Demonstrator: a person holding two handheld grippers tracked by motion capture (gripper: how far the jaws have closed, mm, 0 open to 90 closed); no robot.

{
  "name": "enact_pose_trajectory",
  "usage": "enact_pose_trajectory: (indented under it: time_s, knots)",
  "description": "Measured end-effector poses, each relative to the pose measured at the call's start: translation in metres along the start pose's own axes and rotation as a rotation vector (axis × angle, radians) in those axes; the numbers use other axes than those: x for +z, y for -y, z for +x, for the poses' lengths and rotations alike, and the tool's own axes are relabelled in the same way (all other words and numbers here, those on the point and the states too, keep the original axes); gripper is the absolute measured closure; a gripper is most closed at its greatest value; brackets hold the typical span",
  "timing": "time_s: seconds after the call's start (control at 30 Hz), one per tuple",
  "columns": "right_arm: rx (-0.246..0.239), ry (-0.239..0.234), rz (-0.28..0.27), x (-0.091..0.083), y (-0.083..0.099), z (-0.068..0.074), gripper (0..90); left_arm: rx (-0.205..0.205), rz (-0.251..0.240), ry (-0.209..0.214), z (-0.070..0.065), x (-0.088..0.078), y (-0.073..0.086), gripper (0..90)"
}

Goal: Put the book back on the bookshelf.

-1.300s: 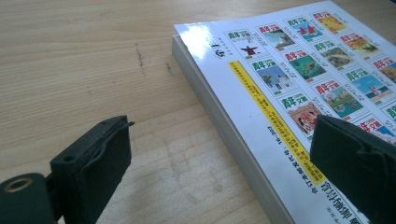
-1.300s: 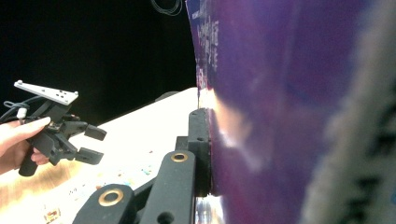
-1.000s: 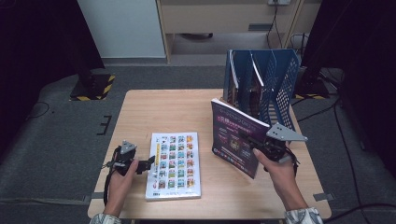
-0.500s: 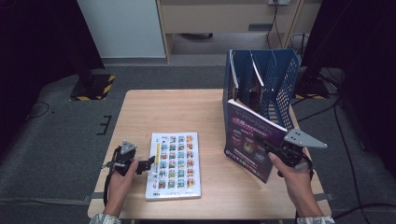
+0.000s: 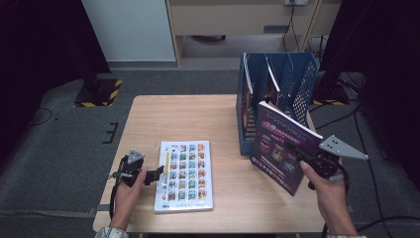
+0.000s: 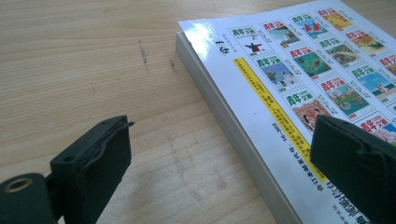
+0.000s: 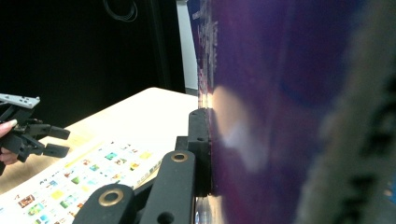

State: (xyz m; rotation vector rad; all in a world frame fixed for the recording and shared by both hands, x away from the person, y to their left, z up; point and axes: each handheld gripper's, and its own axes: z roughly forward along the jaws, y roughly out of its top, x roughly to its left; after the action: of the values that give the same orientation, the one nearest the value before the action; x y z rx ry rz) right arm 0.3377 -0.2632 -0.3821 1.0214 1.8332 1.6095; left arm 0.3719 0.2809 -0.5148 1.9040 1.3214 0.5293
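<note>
A purple book (image 5: 277, 148) stands tilted on edge above the table's right side, in front of the blue file rack (image 5: 299, 82). My right gripper (image 5: 303, 154) is shut on its right edge. In the right gripper view one black jaw presses flat on the purple cover (image 7: 280, 116); the other jaw is hidden behind the book. A white book (image 5: 184, 174) with rows of small coloured pictures lies flat near the front left. My left gripper (image 5: 151, 174) is open at its left edge. In the left gripper view the jaws straddle that edge of the white book (image 6: 303, 79), one over bare wood, one over the cover.
The wooden table (image 5: 198, 119) has bare room at its middle and back left. The blue rack holds a few thin books in its slots at the back right. Dark floor, cables and cabinets surround the table.
My right gripper has carried the purple book to the right and a little up, closer to the table's right edge. The left gripper and the white book have stayed put.
</note>
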Motion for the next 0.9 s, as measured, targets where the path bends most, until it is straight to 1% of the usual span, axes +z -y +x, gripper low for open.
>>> enact_pose_trajectory:
  time_s: [0.27,0.4,0.47,0.63,0.77,0.9]
  knots:
    - [-0.01,0.014,-0.023,-0.017,-0.027,0.0,82.5,-0.001,-0.002,-0.001,0.0,0.0,0.0,4.8]
    - [-0.013,0.033,-0.03,-0.022,-0.039,-0.003,82.5,0.002,0.0,-0.001,0.0,0.0,0.0,4.8]
    - [-0.019,0.045,-0.033,-0.023,-0.044,-0.005,82.5,0.003,0.0,-0.001,-0.001,0.0,0.0,4.8]
    - [-0.014,0.085,-0.04,-0.023,-0.058,-0.012,82.5,0.003,0.003,-0.001,-0.001,0.0,0.0,4.8]
    - [-0.014,0.11,-0.03,-0.02,-0.067,-0.016,82.5,0.004,0.0,0.001,0.0,-0.001,0.0,4.8]
    - [-0.031,0.128,-0.019,-0.018,-0.073,-0.02,82.5,0.002,0.0,0.0,0.0,-0.001,0.0,4.8]
